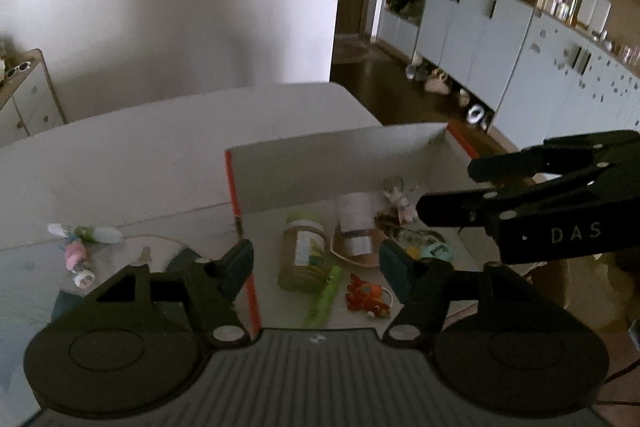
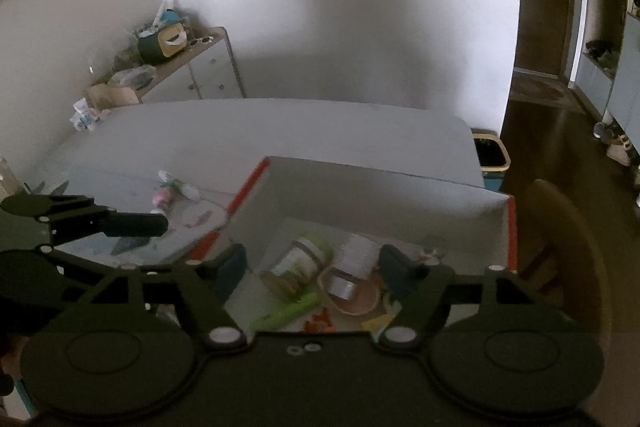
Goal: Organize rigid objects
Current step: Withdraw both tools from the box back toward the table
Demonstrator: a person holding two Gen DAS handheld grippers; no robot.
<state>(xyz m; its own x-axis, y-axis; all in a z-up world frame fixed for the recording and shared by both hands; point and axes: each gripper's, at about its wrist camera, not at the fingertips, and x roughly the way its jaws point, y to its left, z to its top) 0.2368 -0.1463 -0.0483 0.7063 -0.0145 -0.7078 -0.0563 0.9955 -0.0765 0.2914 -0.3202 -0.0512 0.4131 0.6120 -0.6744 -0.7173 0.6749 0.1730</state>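
An open white box with orange edges (image 1: 340, 159) (image 2: 380, 187) stands on the table. Inside lie a jar with a green lid (image 1: 302, 251) (image 2: 298, 261), a white tube (image 1: 354, 213), a tape roll (image 1: 356, 245) (image 2: 344, 287), a green pen (image 1: 324, 297) (image 2: 286, 311) and an orange toy (image 1: 366, 295). My left gripper (image 1: 316, 259) is open and empty above the box's left wall. My right gripper (image 2: 312, 267) is open and empty above the box; it shows at the right of the left wrist view (image 1: 444, 203). Outside the box lie a pink toy (image 1: 76, 255) (image 2: 163, 195) and a white-green tube (image 1: 86, 233).
A wooden chair (image 2: 568, 247) stands right of the table. A bin (image 2: 490, 153) sits beyond the table corner. A white dresser (image 2: 200, 67) with clutter stands by the wall. Blue cabinets (image 1: 500, 39) line the room's right side.
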